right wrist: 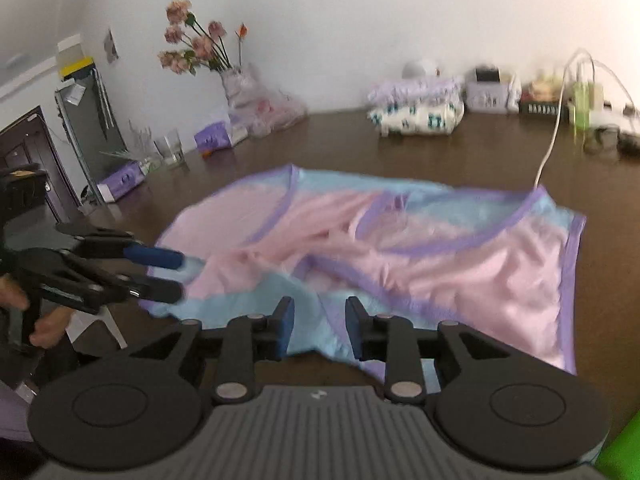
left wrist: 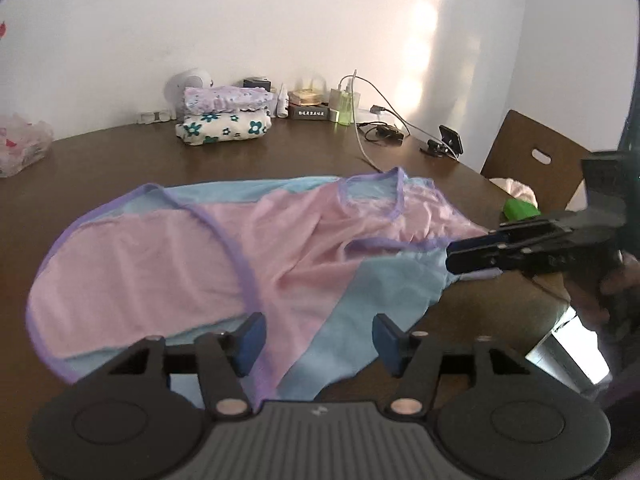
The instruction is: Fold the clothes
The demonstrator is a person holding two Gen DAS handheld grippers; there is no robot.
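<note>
A pink and light-blue thin garment with purple trim [left wrist: 256, 264] lies spread on the dark brown wooden desk [left wrist: 120, 160]. The left gripper [left wrist: 318, 338] hovers released at its 6 o'clock edge; the right gripper [right wrist: 319, 328] is likewise released.

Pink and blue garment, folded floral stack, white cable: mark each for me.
pink and blue garment [left wrist: 168, 264], left wrist view, pink panel.
folded floral stack [left wrist: 224, 128], left wrist view, lower piece's front.
white cable [right wrist: 554, 140], right wrist view, middle of its run.
</note>
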